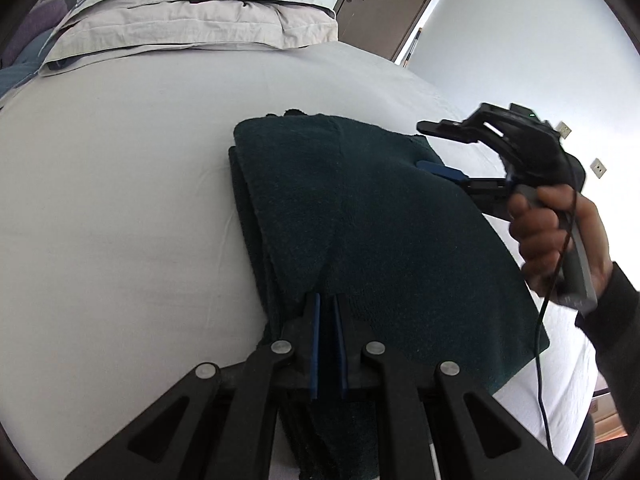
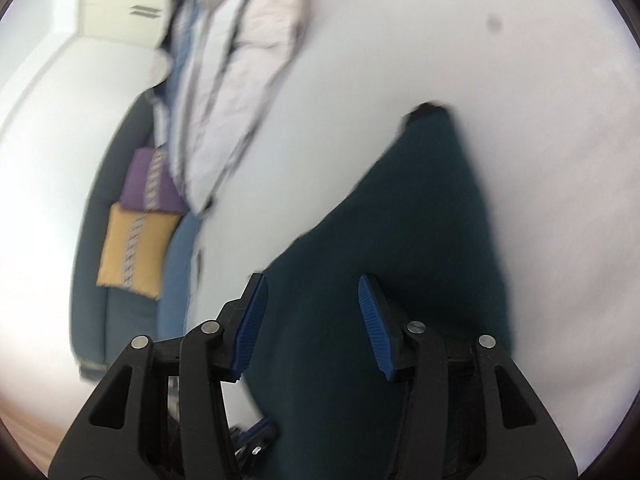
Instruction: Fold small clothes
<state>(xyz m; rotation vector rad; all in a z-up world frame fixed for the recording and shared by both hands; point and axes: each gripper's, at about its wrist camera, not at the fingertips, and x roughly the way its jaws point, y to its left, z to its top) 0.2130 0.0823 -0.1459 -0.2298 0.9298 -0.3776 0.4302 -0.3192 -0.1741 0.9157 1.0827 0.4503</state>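
A dark teal towel-like cloth [image 1: 360, 220] lies folded in layers on the white bed sheet [image 1: 120, 200]. My left gripper [image 1: 328, 300] is shut on the cloth's near edge. My right gripper [image 1: 432, 166], held in a hand, is over the cloth's far right corner. In the blurred right wrist view the right gripper [image 2: 312, 292] is open, its blue pads apart above the cloth [image 2: 420, 220], holding nothing.
Folded grey and blue-striped bedding [image 1: 192, 12] is stacked at the head of the bed, also in the right wrist view [image 2: 232, 80]. Purple and yellow cushions [image 2: 136, 216] sit on a dark sofa. A brown door [image 1: 384, 0] and white wall stand beyond the bed.
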